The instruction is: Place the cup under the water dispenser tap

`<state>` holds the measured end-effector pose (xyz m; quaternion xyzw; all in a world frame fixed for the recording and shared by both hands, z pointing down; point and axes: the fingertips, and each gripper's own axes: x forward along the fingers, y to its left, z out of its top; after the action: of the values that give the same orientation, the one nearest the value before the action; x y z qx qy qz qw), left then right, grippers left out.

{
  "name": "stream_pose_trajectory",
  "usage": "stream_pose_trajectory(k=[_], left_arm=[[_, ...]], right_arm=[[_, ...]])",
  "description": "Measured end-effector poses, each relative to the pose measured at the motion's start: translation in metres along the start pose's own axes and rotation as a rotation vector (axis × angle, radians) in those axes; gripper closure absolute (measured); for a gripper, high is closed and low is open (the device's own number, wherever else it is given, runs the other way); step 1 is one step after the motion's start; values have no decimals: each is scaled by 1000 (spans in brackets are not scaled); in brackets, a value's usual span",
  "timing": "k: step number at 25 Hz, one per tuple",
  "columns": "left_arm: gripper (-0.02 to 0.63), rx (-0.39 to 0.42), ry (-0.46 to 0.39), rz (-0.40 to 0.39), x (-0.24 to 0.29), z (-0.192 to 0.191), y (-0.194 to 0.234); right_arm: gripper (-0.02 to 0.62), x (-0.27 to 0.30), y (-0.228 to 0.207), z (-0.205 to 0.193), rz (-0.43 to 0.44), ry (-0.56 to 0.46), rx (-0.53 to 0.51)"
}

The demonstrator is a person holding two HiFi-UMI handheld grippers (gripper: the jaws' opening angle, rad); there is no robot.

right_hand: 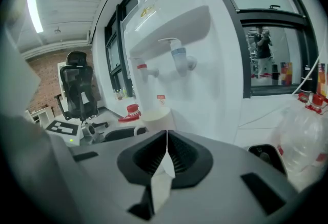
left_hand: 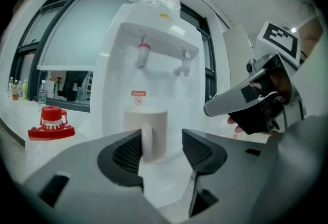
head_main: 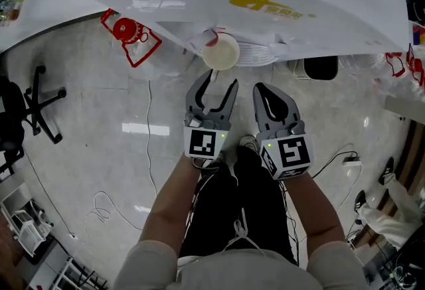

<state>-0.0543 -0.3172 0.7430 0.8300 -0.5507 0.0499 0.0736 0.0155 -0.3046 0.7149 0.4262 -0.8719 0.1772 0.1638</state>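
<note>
We see the cup (left_hand: 146, 133) standing on the ledge of the water dispenser (left_hand: 154, 64), right under the red tap (left_hand: 143, 54). It is just past the tips of the left gripper (left_hand: 161, 148). The cup's handle points back at us and reaches into the gap between the two jaws. From above, the cup (head_main: 220, 51) sits straight in front of the left gripper (head_main: 222, 79). It is a little to the left of the right gripper (head_main: 260, 89).

We count one cup. We count two taps: the red one on the left and the other tap (left_hand: 183, 64) on the right. The right gripper view shows that this one is blue. There are two grippers. One red plastic thing (left_hand: 51, 123) sits on the surface far to the left.

The left jaws stand well apart. The handle is close by the left pad, and we cannot tell if they touch. The right pad is clear of it, so nothing is squeezed.

The jaws of the right gripper (right_hand: 166, 138) are pressed together, with nothing between them. It hangs beside the left one and touches nothing.
</note>
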Motion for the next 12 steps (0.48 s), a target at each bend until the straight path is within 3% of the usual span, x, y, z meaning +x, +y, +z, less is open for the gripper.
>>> stream_pose_trajectory(k=[2,4,8,12], left_arm=[[347,-30,14,5,1,0,-4],[328,-57,37,26,-1,-2,1],[322,-115,123,48,-4,-10,10],[318,-124,171,76,-8,-14,17]], right_arm=[[566,-2,2,2,3,1,3],[566,-6,6,4,5,2,6],[566,-13,14,9,19,0,3],[566,-14,18,9,25,2,10]])
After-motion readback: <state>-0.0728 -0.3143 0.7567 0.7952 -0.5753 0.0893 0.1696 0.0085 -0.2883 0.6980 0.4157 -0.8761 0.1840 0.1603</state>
